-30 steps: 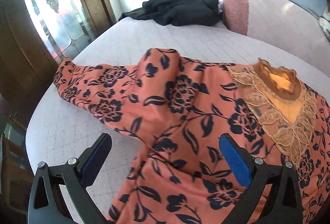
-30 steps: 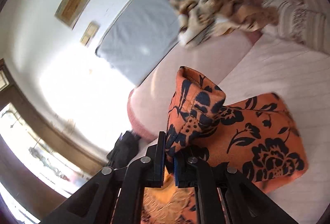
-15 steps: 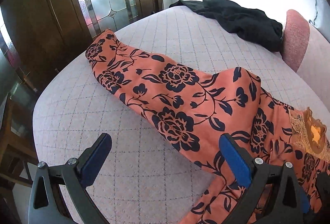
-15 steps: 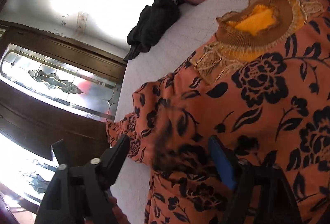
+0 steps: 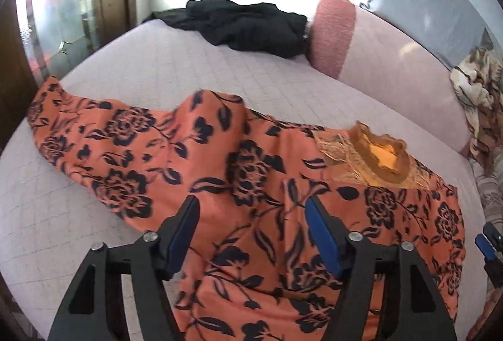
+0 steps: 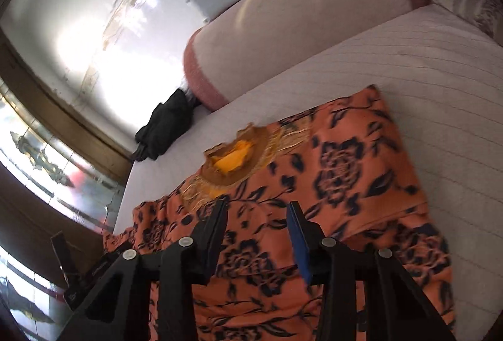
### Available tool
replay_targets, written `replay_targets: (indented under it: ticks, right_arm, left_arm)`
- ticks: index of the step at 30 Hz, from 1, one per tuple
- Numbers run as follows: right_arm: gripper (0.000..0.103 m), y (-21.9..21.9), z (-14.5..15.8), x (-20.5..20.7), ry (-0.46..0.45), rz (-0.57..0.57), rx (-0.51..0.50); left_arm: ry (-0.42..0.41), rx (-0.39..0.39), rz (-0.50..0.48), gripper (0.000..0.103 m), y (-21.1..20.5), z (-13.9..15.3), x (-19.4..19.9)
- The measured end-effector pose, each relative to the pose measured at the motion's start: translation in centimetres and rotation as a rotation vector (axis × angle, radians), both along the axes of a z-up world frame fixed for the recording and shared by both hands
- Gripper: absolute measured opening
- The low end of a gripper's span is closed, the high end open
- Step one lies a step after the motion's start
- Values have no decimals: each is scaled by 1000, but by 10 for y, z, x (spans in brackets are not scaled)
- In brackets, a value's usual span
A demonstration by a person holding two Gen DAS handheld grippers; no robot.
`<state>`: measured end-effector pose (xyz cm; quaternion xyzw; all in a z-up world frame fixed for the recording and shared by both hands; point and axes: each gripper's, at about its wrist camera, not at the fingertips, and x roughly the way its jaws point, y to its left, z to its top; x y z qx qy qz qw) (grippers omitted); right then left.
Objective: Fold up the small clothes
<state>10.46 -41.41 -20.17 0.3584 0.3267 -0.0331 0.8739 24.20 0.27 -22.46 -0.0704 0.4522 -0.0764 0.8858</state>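
An orange dress with dark blue flowers (image 5: 251,171) lies spread on the pale quilted bed (image 5: 157,67). Its lace collar with a yellow lining (image 5: 380,152) faces up. One sleeve (image 5: 78,133) stretches out to the left. The other sleeve (image 6: 361,158) lies folded over the body. My left gripper (image 5: 251,224) is open and empty, just above the dress near the left armpit. My right gripper (image 6: 256,224) is open and empty above the chest, just below the collar (image 6: 235,158). Its tip shows at the right edge of the left wrist view (image 5: 489,243).
A black garment (image 5: 245,23) lies at the far side of the bed, next to a pink bolster (image 5: 333,33). A tiger-print blanket (image 5: 478,89) lies at the right. A wooden door with stained glass (image 6: 47,152) stands beyond the bed's left edge.
My right gripper let go of the right sleeve, which now lies folded over the body, and drew back over the chest. My left gripper swung back and narrowed its opening.
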Motion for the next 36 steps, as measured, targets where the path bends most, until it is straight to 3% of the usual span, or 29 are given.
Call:
replay_targets:
  ticks: [4,9,10,12,13,14,16,18,21,27,34,36]
  right_arm:
    - [41,-52,-10,-15,-6,-135,83]
    - [41,-67,-16,4,-25,-117,134]
    - [41,-71,-25,10,-16,-114,160]
    - [41,-76,-55,27,96,-88,233]
    - [41,-79,-73,31,165,-91,279]
    - [32,-82,-87,31,202,-102,325]
    - [31,-85,-86,28,182,-111,359]
    - [33,-81,-76,29,175,-88,324]
    - [33,-70,-76,34,243,-63,247]
    - [32,-62,-74,36,257,-75,183]
    - [33,-41,-44,37,118,-26,68]
    - [36,-38,-56,45,196,0,66]
  left_arm:
    - [74,5,-37,62,-23,-21,12]
    - [124,15,-79,62,-44,-43,24]
    - [131,7,-83,62,-46,-48,25]
    - [98,19,-79,60,-50,-49,25]
    - [89,13,-95,44,-53,-49,25]
    - [96,0,-114,26,-56,-50,26]
    - [91,3,-106,21,-58,-51,28]
    - [81,-27,-117,11,-58,-49,27]
    - [53,-101,-121,8,-50,-41,26]
    - [10,-96,-109,7,-45,-30,24]
    - [-29,-70,-80,7,-38,-19,21]
    - [-14,-20,-54,7,-36,-23,22]
